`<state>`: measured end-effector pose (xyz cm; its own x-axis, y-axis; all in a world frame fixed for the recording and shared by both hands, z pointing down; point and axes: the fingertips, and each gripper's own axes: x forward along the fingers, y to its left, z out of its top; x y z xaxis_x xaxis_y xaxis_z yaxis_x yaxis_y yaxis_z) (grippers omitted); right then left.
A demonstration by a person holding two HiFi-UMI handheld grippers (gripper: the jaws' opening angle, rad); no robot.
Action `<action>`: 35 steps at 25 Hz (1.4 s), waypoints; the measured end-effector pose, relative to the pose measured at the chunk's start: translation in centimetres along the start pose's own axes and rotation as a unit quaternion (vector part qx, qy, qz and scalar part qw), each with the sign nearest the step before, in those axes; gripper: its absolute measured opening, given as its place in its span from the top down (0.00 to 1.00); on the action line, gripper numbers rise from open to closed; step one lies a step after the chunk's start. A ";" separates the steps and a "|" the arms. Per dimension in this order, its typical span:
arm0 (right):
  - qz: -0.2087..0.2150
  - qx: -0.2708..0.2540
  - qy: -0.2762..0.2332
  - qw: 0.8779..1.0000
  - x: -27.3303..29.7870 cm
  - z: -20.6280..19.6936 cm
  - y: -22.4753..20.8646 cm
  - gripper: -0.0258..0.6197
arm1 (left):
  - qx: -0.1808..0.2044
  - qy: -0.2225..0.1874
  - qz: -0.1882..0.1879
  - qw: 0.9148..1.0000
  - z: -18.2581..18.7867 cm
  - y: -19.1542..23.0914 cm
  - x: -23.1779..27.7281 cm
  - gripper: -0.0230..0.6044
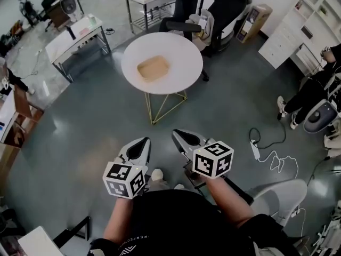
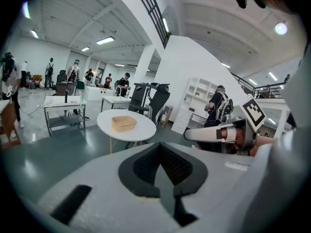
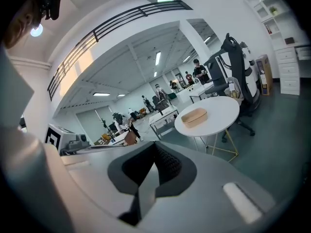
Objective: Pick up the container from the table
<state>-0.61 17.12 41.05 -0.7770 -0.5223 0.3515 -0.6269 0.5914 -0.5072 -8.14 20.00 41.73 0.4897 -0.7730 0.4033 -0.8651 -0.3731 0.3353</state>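
Held low in front of the person's body, the left hand-held gripper [image 1: 139, 143] has its jaws pressed together with nothing between them. The right hand-held gripper [image 1: 184, 136] just beside it is pressed together and empty too, and both point a little downward. Well apart from them, across bare grey floor, stands a round white counter [image 1: 181, 52] on thin gold wire legs [image 1: 168, 103]. The container [image 1: 153, 68], a shallow tan open box, lies alone near the middle of its top. A black office chair [image 1: 184, 9] stands just behind the counter, and a white cable [image 1: 266, 151] trails on the floor to the right. Judging by the gap, the reach has not begun. If a hand-held gripper arrives without its jaws spread, it would likely shove the light container across the smooth top instead of gripping it. Pinching only one low wall could let the container tilt or slip free. Bumping the slim-legged counter might rock it, and drifting right risks snagging a foot on the cable.
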 end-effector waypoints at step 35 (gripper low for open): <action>-0.008 -0.008 0.036 0.999 8.4 9.0 -10.6 0.96 | 0.053 0.027 -0.056 0.997 6.5 4.8 14.5 0.97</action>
<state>0.00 0.92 42.31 -0.7690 -0.4859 0.4155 -0.6392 0.5935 -0.4890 -5.86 3.64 43.65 0.5867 -0.6958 0.4143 -0.8097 -0.5099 0.2905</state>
